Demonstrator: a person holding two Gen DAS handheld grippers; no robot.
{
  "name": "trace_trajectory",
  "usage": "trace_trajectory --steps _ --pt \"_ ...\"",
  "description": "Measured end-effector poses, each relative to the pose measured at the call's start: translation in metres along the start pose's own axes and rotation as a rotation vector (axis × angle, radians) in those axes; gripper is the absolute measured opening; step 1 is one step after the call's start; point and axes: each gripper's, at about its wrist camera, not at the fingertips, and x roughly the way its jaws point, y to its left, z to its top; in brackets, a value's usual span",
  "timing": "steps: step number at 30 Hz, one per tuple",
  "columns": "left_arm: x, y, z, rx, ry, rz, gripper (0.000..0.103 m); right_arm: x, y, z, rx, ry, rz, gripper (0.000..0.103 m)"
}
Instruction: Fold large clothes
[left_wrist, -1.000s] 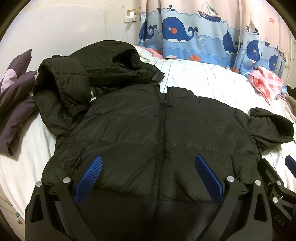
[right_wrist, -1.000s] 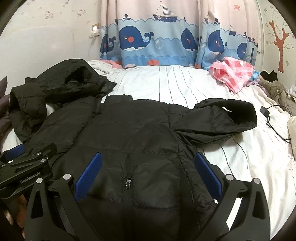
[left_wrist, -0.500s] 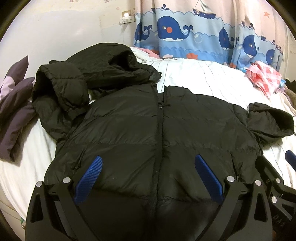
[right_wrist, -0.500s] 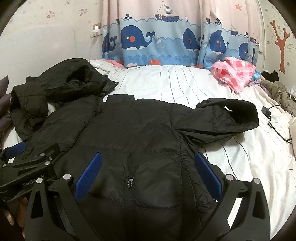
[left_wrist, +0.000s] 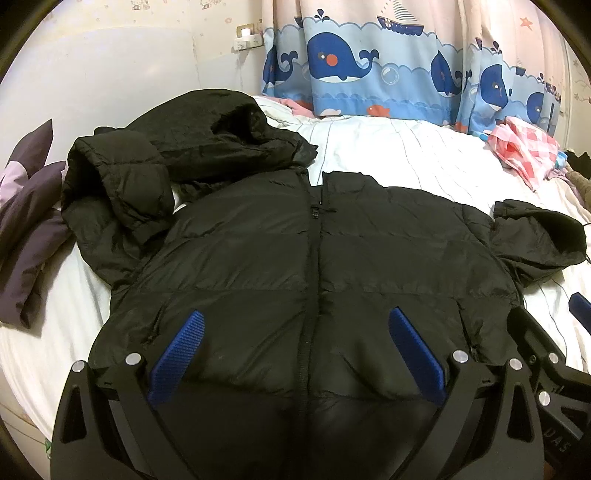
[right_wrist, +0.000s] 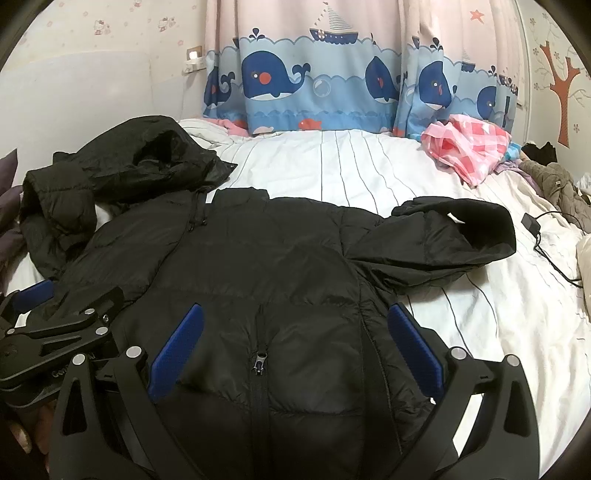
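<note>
A black puffer jacket (left_wrist: 295, 258) lies front up and zipped on a white striped bed (left_wrist: 406, 155). Its hood (left_wrist: 221, 136) is bunched at the far left. Its left sleeve (left_wrist: 122, 192) is crumpled beside the hood. Its right sleeve (right_wrist: 443, 240) is bent across the sheet. My left gripper (left_wrist: 295, 354) is open and empty over the jacket's lower front, straddling the zip. My right gripper (right_wrist: 295, 350) is open and empty over the hem by the right pocket zip (right_wrist: 258, 365). Each gripper shows at the edge of the other's view.
A pink checked cloth (right_wrist: 469, 147) lies at the far right of the bed. A dark purple pillow (left_wrist: 26, 229) is at the left edge. A black cable and charger (right_wrist: 535, 229) lie at the right. A whale-print curtain (right_wrist: 332, 81) hangs behind.
Both grippers have drifted slightly, so the jacket sits a little further right in the left view and a little lower in the right view. The jaws stay open. The jacket has not moved.
</note>
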Motion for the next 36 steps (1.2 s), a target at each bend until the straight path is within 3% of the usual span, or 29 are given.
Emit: trace_trajectory --steps 36 --pt "0.008 0.002 0.007 -0.014 0.035 -0.034 0.096 0.013 -0.004 -0.004 0.003 0.061 -0.014 0.096"
